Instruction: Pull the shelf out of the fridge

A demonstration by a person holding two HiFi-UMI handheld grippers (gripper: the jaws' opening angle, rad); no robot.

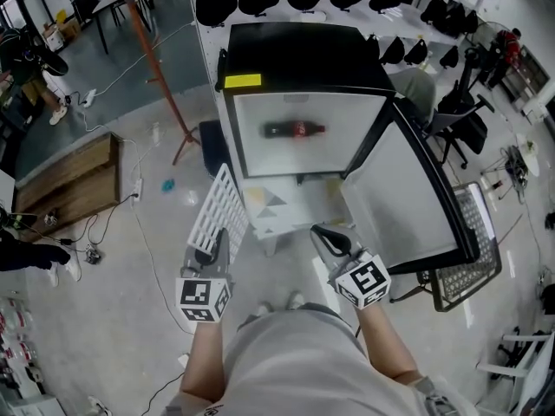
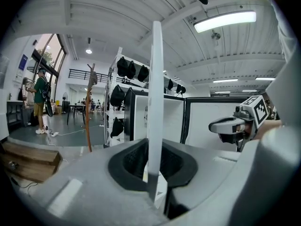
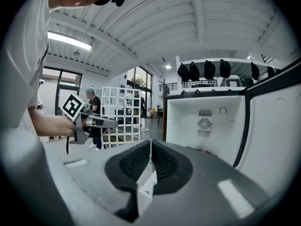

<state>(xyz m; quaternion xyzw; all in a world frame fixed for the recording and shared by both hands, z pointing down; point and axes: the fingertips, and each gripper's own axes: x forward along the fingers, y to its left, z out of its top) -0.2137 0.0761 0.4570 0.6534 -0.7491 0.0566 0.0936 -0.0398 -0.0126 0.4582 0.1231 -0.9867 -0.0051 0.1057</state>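
Note:
A white wire shelf (image 1: 217,208) is out of the fridge (image 1: 303,68), held upright to the left of it. My left gripper (image 1: 212,251) is shut on the shelf's lower edge. In the left gripper view the shelf (image 2: 155,93) shows edge-on as a white bar between the pads of the left gripper (image 2: 154,166). My right gripper (image 1: 328,235) hangs in front of the open fridge, shut and empty. The right gripper view shows its jaws (image 3: 150,157) together, with the shelf (image 3: 121,114) at left and the fridge interior (image 3: 207,121) ahead. A dark bottle (image 1: 295,130) lies inside the fridge.
The fridge door (image 1: 416,206) stands open to the right. A white panel with grey triangles (image 1: 282,208) lies on the floor before the fridge. A wooden crate (image 1: 69,180) and a reddish pole stand (image 1: 160,68) are at left. A black wire rack (image 1: 473,263) is at right.

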